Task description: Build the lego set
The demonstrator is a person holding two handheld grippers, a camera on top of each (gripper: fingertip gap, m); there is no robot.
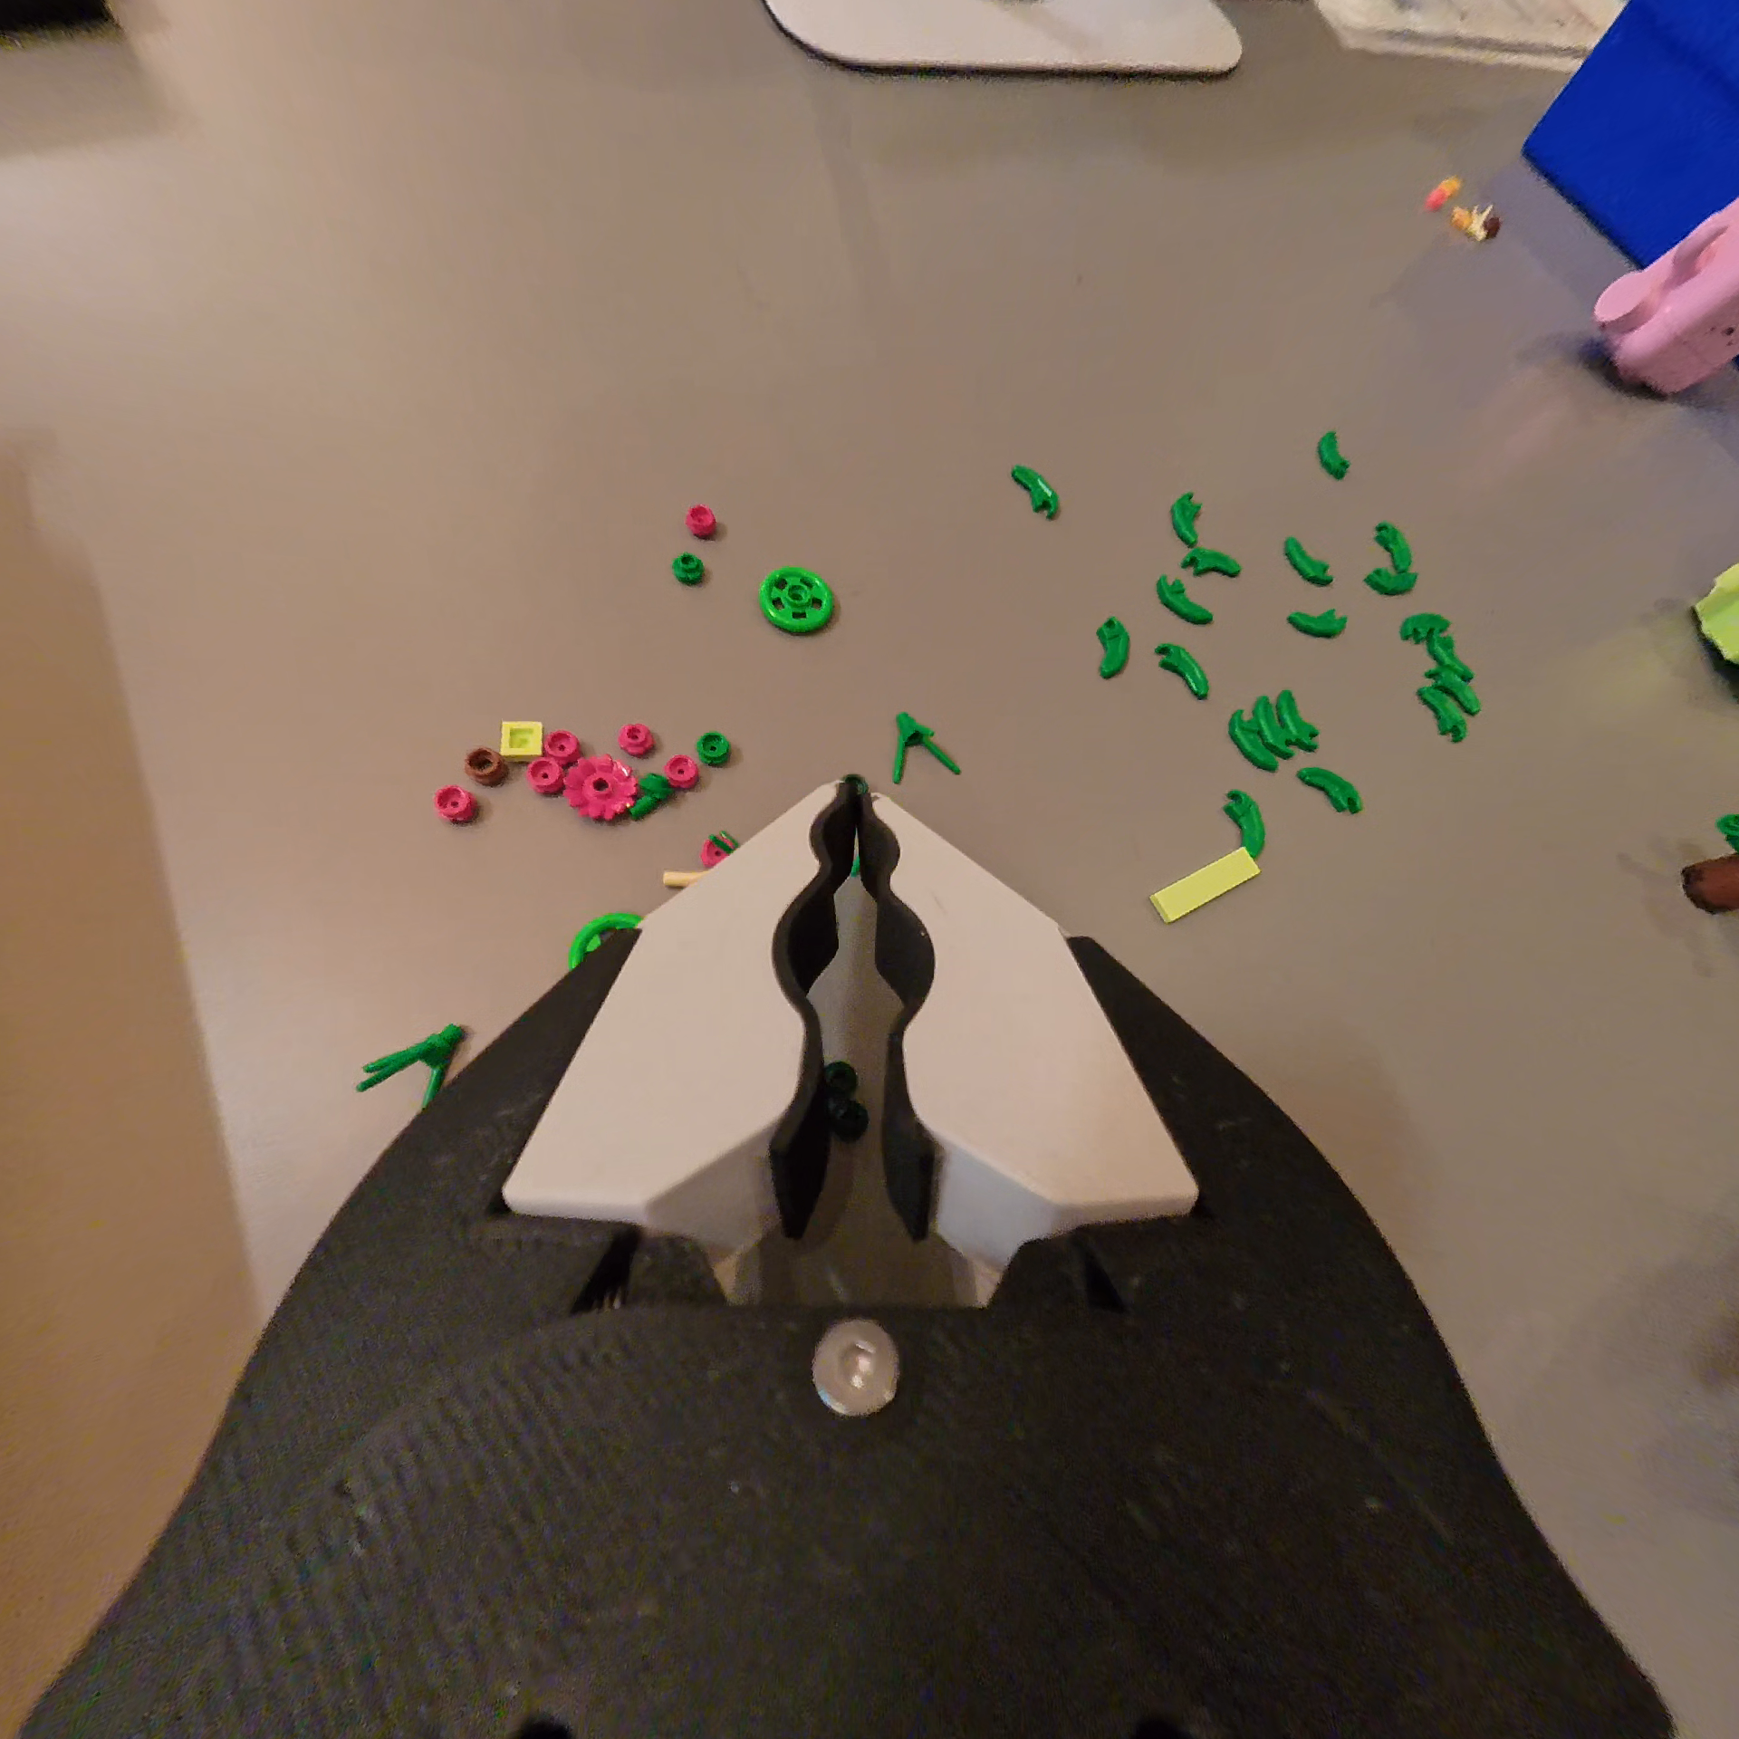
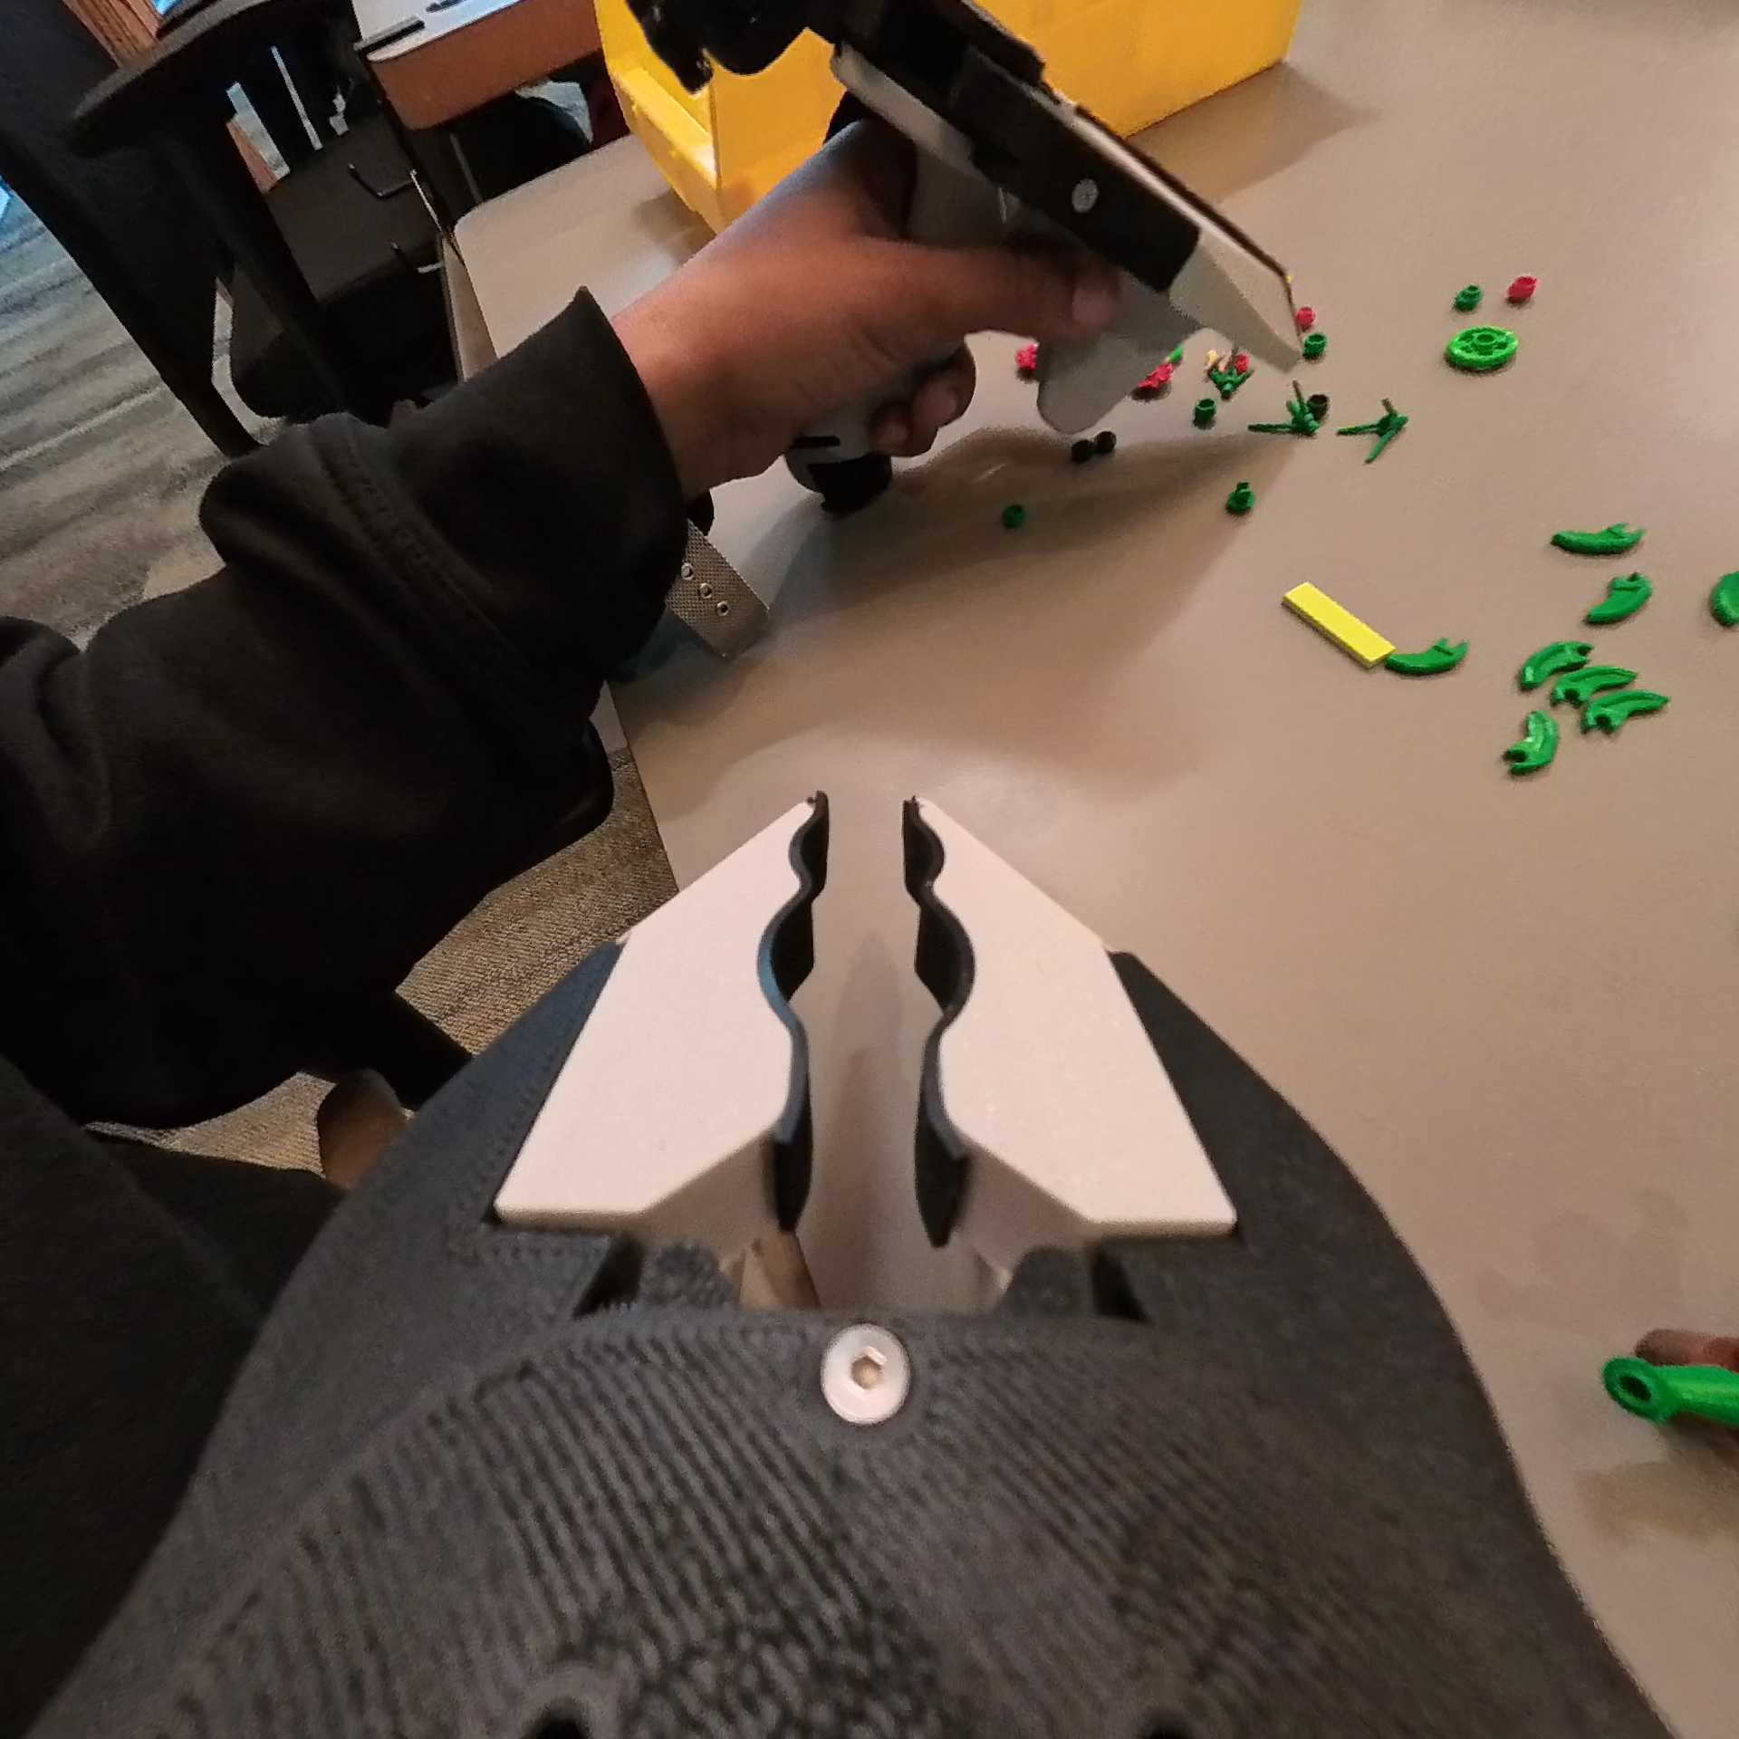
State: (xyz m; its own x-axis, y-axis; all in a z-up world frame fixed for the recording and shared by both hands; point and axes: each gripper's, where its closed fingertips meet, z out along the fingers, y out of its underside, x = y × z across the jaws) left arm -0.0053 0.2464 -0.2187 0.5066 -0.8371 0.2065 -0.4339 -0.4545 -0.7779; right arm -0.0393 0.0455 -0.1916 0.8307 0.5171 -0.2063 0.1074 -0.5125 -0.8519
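Note:
My left gripper is shut, with a small dark green round piece pinched at its very tip. It hovers over loose lego on the grey table: magenta studs and a magenta flower, a green spoked disc, a green stem piece, several green curved leaves and a lime tile. In the right wrist view a hand holds the left gripper tilted down above those pieces. My right gripper is open and empty above the table's near edge.
A pink object and a blue box stand at the far right, a white base at the back. A yellow bin sits behind the left gripper. A brown and green part lies at the right edge. One gripper's finger ends stand about 20 centimetres off the other's. Measured from the fingertips, the magenta flower is 6 centimetres or so from the left gripper and 25 centimetres from the right.

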